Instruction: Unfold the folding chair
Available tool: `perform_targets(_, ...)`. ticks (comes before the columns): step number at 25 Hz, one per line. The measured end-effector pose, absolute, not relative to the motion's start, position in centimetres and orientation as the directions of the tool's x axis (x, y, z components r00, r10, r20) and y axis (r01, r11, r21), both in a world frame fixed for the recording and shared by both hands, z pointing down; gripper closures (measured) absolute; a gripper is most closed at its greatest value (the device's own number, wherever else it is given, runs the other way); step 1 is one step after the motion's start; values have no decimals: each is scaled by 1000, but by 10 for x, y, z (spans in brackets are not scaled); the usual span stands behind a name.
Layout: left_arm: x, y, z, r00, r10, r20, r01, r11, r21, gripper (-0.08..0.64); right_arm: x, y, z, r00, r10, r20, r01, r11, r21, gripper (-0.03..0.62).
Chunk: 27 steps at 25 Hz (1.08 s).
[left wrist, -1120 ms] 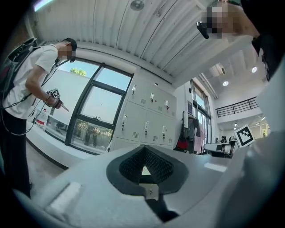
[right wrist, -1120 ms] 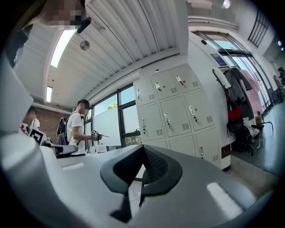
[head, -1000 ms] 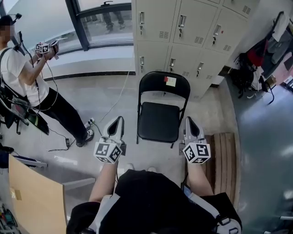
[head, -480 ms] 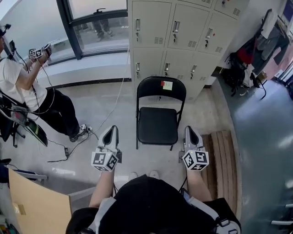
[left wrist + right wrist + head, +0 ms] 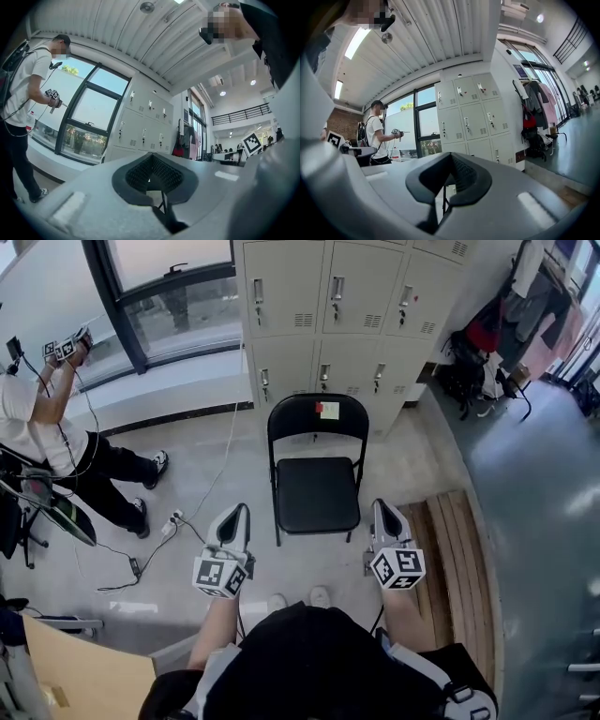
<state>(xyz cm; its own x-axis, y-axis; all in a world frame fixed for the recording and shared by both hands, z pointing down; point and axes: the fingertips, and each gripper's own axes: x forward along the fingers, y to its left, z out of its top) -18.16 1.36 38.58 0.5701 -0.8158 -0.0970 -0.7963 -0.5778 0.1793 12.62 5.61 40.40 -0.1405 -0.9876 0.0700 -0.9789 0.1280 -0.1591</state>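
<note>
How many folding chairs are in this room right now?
1. The black folding chair stands open just in front of the grey lockers, near the middle of the head view. No other shows, though one could stand outside the pictures.

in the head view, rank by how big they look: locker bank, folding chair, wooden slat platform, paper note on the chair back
1. locker bank, largest.
2. folding chair and wooden slat platform look about alike, and the platform is partly hidden, so no ranking.
3. paper note, smallest.
</note>
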Motion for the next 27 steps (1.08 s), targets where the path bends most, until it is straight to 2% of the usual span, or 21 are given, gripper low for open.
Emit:
perform_targets(10,-176,12,385,562,-819,-115,-805,-573,153,563,117,46,398,-155,-987,51,-977,145,-154,588)
perform_targets(27,-178,7,398,577,-812,-92,-780,-581,233,563,104,36,398,-173,-984,49,-971,162,-177,588)
